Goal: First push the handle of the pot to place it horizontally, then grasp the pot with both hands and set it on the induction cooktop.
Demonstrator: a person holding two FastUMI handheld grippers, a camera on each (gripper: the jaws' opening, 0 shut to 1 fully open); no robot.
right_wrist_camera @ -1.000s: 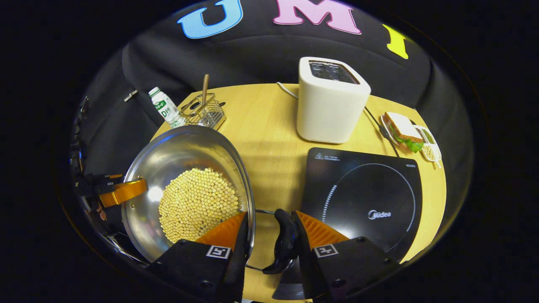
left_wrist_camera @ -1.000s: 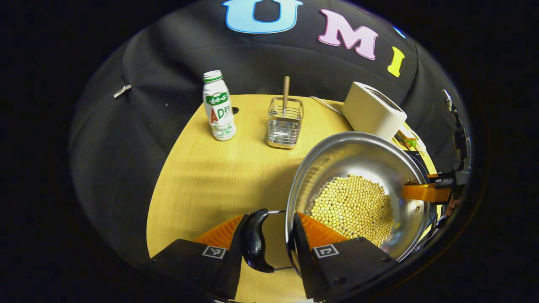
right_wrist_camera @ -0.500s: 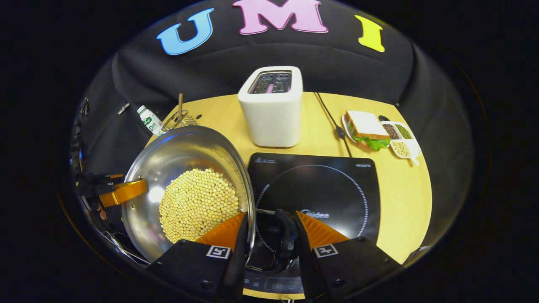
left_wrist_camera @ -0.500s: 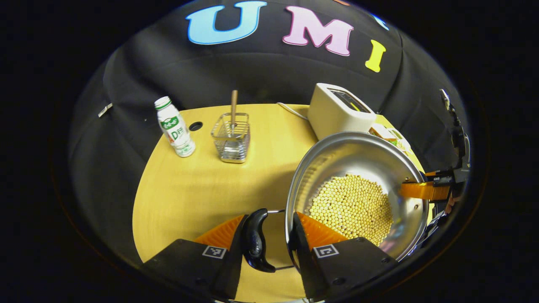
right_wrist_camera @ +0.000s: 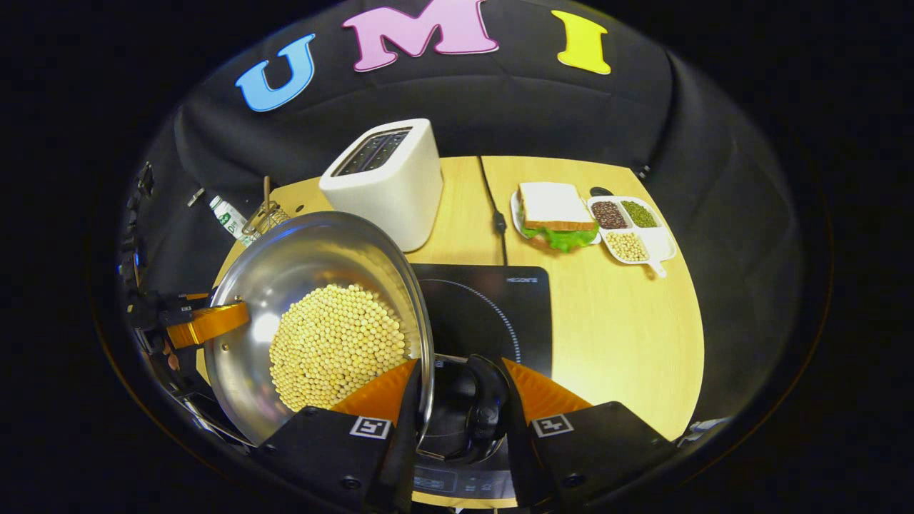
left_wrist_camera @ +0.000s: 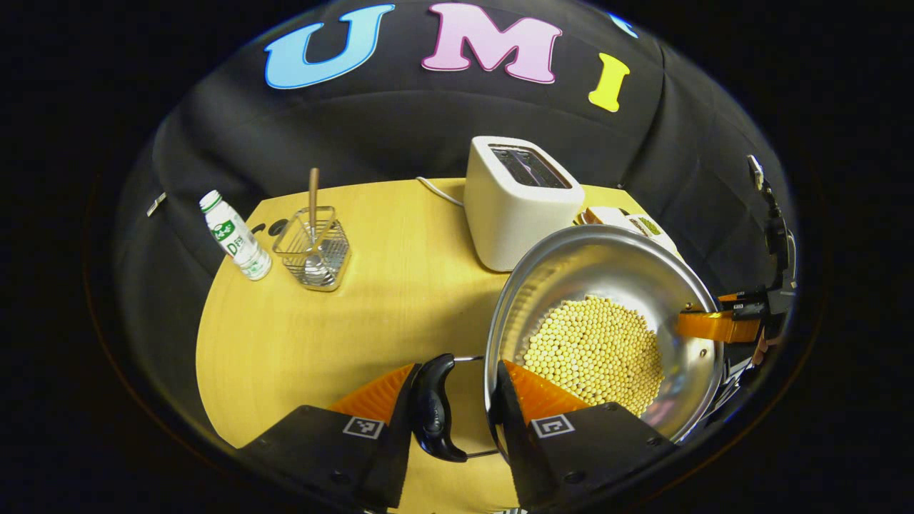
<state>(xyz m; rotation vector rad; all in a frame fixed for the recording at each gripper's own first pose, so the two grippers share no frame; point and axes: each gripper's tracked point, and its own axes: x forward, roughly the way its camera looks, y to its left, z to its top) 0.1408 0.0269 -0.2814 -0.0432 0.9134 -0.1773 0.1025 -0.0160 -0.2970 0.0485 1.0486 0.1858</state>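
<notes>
A steel pot (left_wrist_camera: 607, 275) holding yellow beans (left_wrist_camera: 596, 353) hangs between both grippers above the wooden table (left_wrist_camera: 385, 300). My left gripper (left_wrist_camera: 457, 410) is shut on the pot's rim and black side handle (left_wrist_camera: 432, 407), with one finger inside the pot. My right gripper (right_wrist_camera: 457, 410) is shut the same way on the opposite black handle (right_wrist_camera: 487, 410); one of its fingers (left_wrist_camera: 710, 325) shows across the pot in the left gripper view. The black induction cooktop (right_wrist_camera: 500, 307) lies just under and right of the pot (right_wrist_camera: 307, 253), whose body hides its left part.
A white toaster (right_wrist_camera: 389, 182) stands right behind the cooktop, its cord (right_wrist_camera: 496, 207) running past. A sandwich plate (right_wrist_camera: 557, 214) and a divided dish (right_wrist_camera: 632, 228) sit at the back right. A milk bottle (left_wrist_camera: 235, 235) and a wire utensil basket (left_wrist_camera: 314, 250) stand at the far left.
Both grippers have carried the pot to the right across the table. The cooktop, earlier off to the right of the pot, now lies partly beneath it. The grips are unchanged.
</notes>
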